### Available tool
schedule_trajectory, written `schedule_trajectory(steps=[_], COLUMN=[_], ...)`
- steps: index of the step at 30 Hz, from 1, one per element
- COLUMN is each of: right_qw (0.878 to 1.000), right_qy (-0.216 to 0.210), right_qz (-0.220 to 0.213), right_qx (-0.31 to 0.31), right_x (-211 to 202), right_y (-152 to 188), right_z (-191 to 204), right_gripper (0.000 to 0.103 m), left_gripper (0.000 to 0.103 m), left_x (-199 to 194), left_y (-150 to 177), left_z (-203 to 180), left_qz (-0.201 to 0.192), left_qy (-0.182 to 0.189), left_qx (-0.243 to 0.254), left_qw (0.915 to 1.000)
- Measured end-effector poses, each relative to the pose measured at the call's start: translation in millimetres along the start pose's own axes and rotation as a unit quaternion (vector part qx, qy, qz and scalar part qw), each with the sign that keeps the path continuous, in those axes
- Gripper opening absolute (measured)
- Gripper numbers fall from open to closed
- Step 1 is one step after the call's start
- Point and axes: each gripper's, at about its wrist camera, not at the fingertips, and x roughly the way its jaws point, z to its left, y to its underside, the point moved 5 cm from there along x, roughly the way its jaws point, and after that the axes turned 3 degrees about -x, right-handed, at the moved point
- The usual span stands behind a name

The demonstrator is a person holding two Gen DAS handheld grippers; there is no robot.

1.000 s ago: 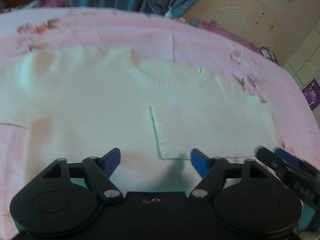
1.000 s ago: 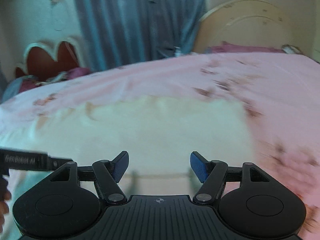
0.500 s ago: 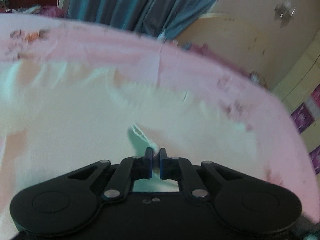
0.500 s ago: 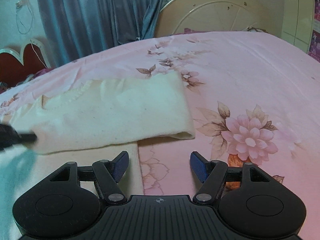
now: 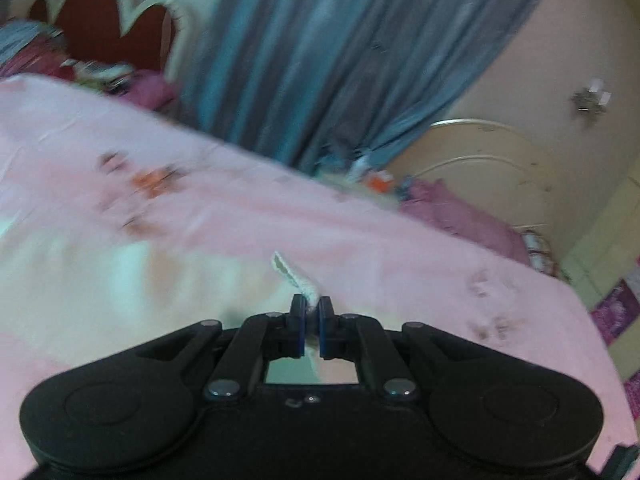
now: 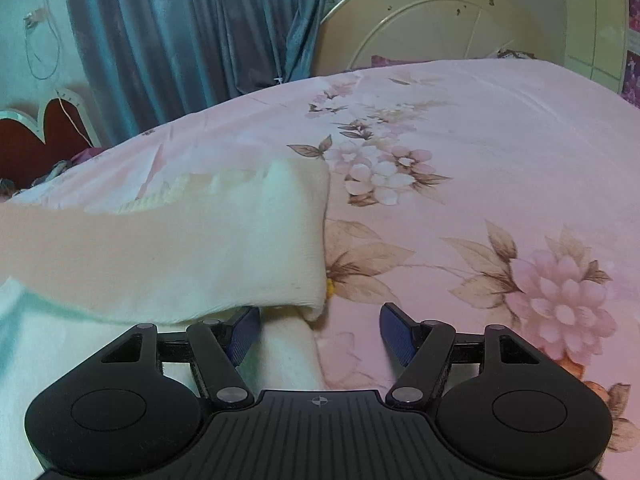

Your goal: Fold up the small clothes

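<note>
A small cream knit sweater (image 6: 192, 256) lies on the pink floral bed sheet (image 6: 480, 152). My left gripper (image 5: 310, 316) is shut on a corner of the sweater (image 5: 298, 278) and holds it up above the bed; the rest of the sweater is a blurred pale patch (image 5: 120, 292) to the left. My right gripper (image 6: 320, 330) is open and empty, hovering at the sweater's folded right edge, where a lifted layer overhangs the lower one. Its left fingertip (image 6: 244, 330) is over the cloth.
Blue-grey curtains (image 6: 192, 32) hang behind the bed. A cream round headboard (image 6: 432, 20) stands at the back right, a red scalloped one (image 5: 108, 24) at the back left. Purple pillows (image 5: 460, 212) lie at the bed's far edge.
My left gripper closed on the sweater's corner and has lifted and carried it across. The right gripper moved closer to the folded edge and stayed open.
</note>
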Motion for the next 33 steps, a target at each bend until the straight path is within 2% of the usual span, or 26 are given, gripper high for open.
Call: schedule_trajectory(steps=[3,5,8,10,14,16,17,18,19,20,21,23,26,28,31,32,33], right_qw=[1.000,1.000,1.000,1.000,1.000,1.000,1.000,1.000,1.000,1.000,0.999,0.999,0.999,0.998,0.998,0.998,0.997], right_qy=[-0.023,-0.018,0.015,0.011,0.009,0.007,0.002,-0.001,-0.005,-0.007,-0.009,-0.017,-0.041,-0.052,-0.053,-0.054,-0.058], right_qz=[0.005,0.001,-0.011,0.007,0.018,0.013,0.006,-0.004,-0.015,-0.026,-0.038,-0.033,-0.013,-0.004,0.004,0.009,0.014], right_qx=[0.001,-0.015,0.001,0.021,-0.004,-0.003,-0.001,0.000,0.000,-0.002,-0.005,-0.008,0.018,0.031,0.032,0.035,0.039], right_x=[2,1,-4,-1,-7,-18,-24,-29,-33,-35,-35,-25,1,17,40,47,54], right_y=[-3,-4,-4,2,0,0,-2,-5,-9,-13,-19,-29,-41,-49,-59,-62,-64], right_z=[4,8,-6,-17,-16,-20,-21,-22,-22,-22,-21,-17,-16,-15,-10,-9,-8], right_gripper=[0.013,0.008,0.001,0.001,0.002,0.002,0.007,0.025,0.041,0.073,0.078,0.078,0.077,0.071,0.058,0.045,0.040], left_gripper=[0.006,0.006,0.006,0.006,0.006,0.011,0.013,0.020,0.021,0.021,0.021,0.021,0.024,0.029,0.030,0.030,0.030], left_x=[10,20,30,36,35,31,25,19,14,9,7,6,15,24,34,38,42], left_y=[14,23,36,46,51,48,46,44,42,40,37,36,40,44,49,51,53], left_z=[24,33,44,49,47,46,45,44,42,40,38,30,18,16,17,18,18], left_qz=[0.020,0.032,0.047,0.059,0.059,0.051,0.040,0.026,0.017,0.008,0.002,-0.001,0.015,0.023,0.035,0.038,0.039], left_qy=[-0.033,-0.049,-0.066,-0.074,-0.085,-0.096,-0.101,-0.108,-0.110,-0.111,-0.107,-0.097,-0.083,-0.087,-0.088,-0.088,-0.089], left_qx=[-0.013,-0.016,-0.016,-0.010,0.020,0.029,0.035,0.042,0.045,0.046,0.049,0.055,0.064,0.066,0.060,0.064,0.069], left_qw=[0.9992,0.9982,0.9966,0.9955,0.9944,0.9937,0.9934,0.9929,0.9928,0.9927,0.9931,0.9938,0.9943,0.9937,0.9937,0.9933,0.9928])
